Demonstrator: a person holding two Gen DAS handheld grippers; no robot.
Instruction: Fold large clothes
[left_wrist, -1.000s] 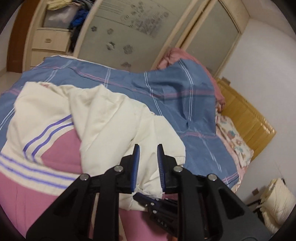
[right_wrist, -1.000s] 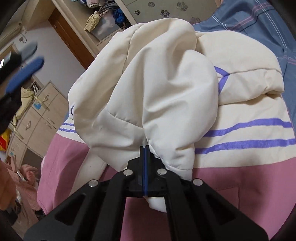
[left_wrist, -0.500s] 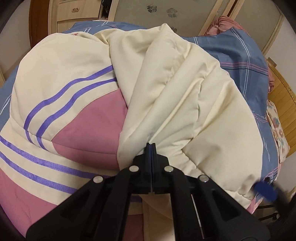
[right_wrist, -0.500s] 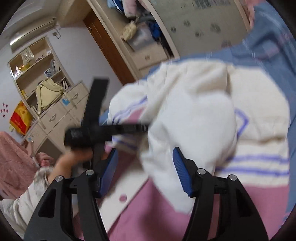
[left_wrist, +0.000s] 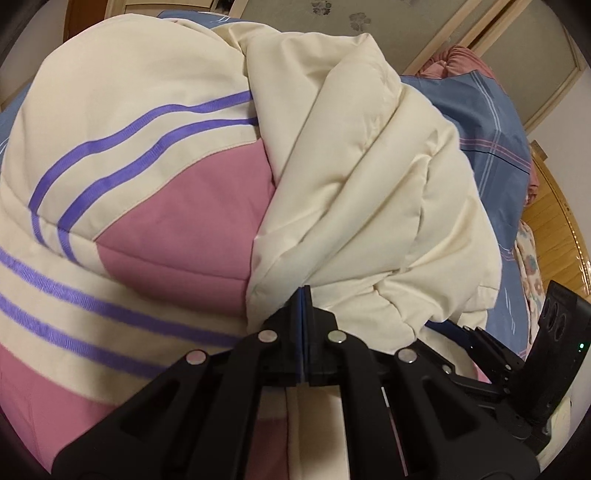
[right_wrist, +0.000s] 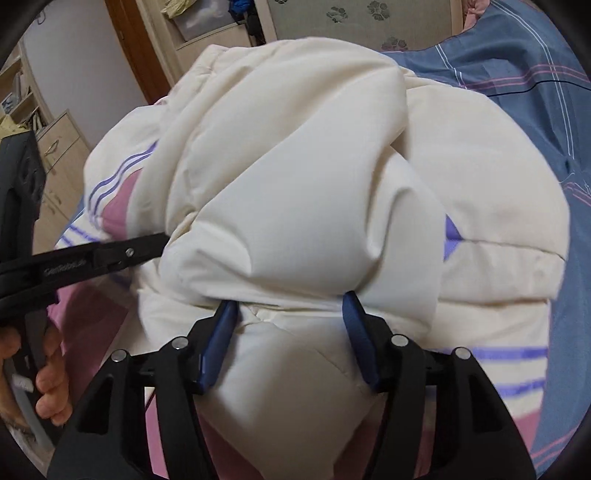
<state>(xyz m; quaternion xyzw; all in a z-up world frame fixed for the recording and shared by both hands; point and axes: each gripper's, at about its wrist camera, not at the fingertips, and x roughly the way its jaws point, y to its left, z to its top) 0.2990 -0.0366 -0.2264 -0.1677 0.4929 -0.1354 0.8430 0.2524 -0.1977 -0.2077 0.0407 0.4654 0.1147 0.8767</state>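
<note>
A puffy cream and pink jacket with purple stripes lies on the bed; it also fills the right wrist view. My left gripper is shut on a bunched cream fold of the jacket. It shows from the side in the right wrist view. My right gripper is open, its blue pads straddling the cream fold and touching the fabric. The right gripper's body shows in the left wrist view at lower right.
A blue striped quilt covers the bed, also seen in the right wrist view. A wooden headboard is at right. Wardrobe doors and drawers stand beyond. A hand holds the left gripper.
My left gripper closed on the cream fold. My right gripper let go of the fabric, opened wide, and came back down over the fold.
</note>
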